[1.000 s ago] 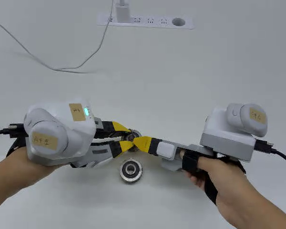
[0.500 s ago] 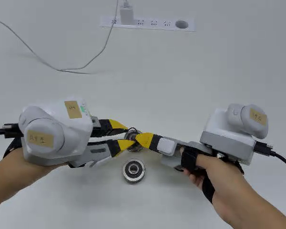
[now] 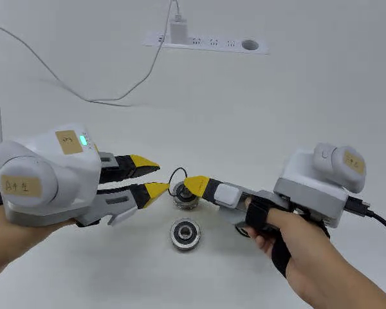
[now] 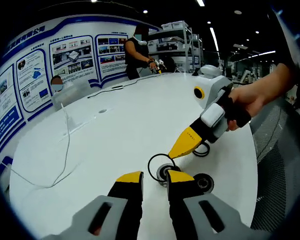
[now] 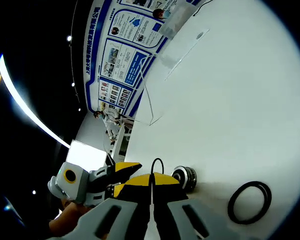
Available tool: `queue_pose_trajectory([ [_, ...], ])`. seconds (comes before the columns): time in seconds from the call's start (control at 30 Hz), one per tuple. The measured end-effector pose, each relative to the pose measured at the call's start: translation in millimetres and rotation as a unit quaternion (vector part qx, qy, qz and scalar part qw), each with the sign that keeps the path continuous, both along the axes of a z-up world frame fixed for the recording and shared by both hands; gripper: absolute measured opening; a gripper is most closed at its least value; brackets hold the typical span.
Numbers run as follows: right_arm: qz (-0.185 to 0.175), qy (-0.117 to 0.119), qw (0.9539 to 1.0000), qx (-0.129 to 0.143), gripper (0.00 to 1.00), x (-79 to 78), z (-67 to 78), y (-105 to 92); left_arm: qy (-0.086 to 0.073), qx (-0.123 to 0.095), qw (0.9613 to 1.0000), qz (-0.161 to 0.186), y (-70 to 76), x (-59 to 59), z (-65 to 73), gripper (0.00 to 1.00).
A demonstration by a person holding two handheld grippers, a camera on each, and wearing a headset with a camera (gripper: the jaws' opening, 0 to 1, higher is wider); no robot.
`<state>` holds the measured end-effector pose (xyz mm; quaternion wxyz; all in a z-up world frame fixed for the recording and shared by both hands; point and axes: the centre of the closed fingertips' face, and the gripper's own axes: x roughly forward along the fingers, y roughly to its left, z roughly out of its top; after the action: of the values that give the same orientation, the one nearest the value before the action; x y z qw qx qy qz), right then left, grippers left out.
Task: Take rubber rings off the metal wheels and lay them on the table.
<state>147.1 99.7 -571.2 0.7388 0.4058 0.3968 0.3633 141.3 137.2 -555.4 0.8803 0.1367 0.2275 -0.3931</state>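
- Judging from how things lay, you were partway through: one black rubber ring (image 5: 231, 203) already lay flat on the white table (image 3: 276, 96), close beside your right tongs (image 3: 194, 185).
- Your right tongs were pressed together on a second, thin black rubber loop (image 4: 150, 167). It stood up from their yellow tips, just above a small round metal wheel (image 3: 186, 199).
- I could not tell whether that loop had come wholly clear of the wheel. In the left gripper view it overlapped the wheel's rim.
- Your left tongs (image 3: 151, 177) stood apart with nothing between them and pointed at that wheel from close by.
- What was left, as I judged it, was to lay the pinched loop down and then turn to the second metal wheel (image 3: 180, 233). That one sat nearer to you and seemed to wear a dark band round its rim.
- The right gripper view gave you the laid ring whole and plain on the table. In the head view it was mostly tucked under the right gripper's body.
- The left gripper view set both wheels side by side, with the loop running from the right tongs' tip down toward the first wheel. In the right gripper view that run was cut short behind the tongs themselves.
- The head view made the open gap of your left tongs plainest.
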Motion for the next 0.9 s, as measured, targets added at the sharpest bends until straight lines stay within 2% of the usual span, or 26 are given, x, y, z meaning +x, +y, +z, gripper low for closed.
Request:
queue_pose_trajectory([
  [0.07,-0.004,-0.001,1.0,-0.001,0.01,-1.5,2.8,-7.0,-0.007,0.012,0.9999,-0.005,0.0,-1.0,1.6,0.21],
  [0.17,-0.021,0.006,0.9998,0.004,0.01,-3.0,5.5,-20.4,-0.01,0.015,0.9998,-0.008,-0.5,-2.9,4.7,0.25],
  [0.37,-0.036,0.012,0.9992,-0.008,0.01,-12.8,0.5,-42.6,-0.018,-0.008,0.9998,0.007,-1.3,-3.2,16.1,0.3],
  [0.47,-0.042,0.017,0.9989,-0.015,0.01,-20.0,-2.9,-54.7,-0.021,-0.026,0.9992,0.023,2.2,-2.1,23.1,0.33],
  [0.63,-0.056,0.026,0.9978,-0.023,0.01,-25.8,-10.7,-76.6,-0.026,-0.041,0.998,0.04,7.9,-1.5,31.1,0.34],
  [0.7,-0.06,0.029,0.9974,-0.028,0.01,-27.5,-14.0,-82.8,-0.027,-0.044,0.9976,0.045,9.0,-1.7,33.0,0.34],
  [0.83,-0.062,0.03,0.9959,-0.059,0.01,-32.3,-25.3,-96.1,-0.032,-0.045,0.9973,0.048,10.1,-3.5,36.6,0.34],
  [0.9,-0.066,0.035,0.9953,-0.062,0.01,-32.7,-29.2,-101.8,-0.034,-0.044,0.9972,0.05,11.2,-3.6,38.2,0.33],
])
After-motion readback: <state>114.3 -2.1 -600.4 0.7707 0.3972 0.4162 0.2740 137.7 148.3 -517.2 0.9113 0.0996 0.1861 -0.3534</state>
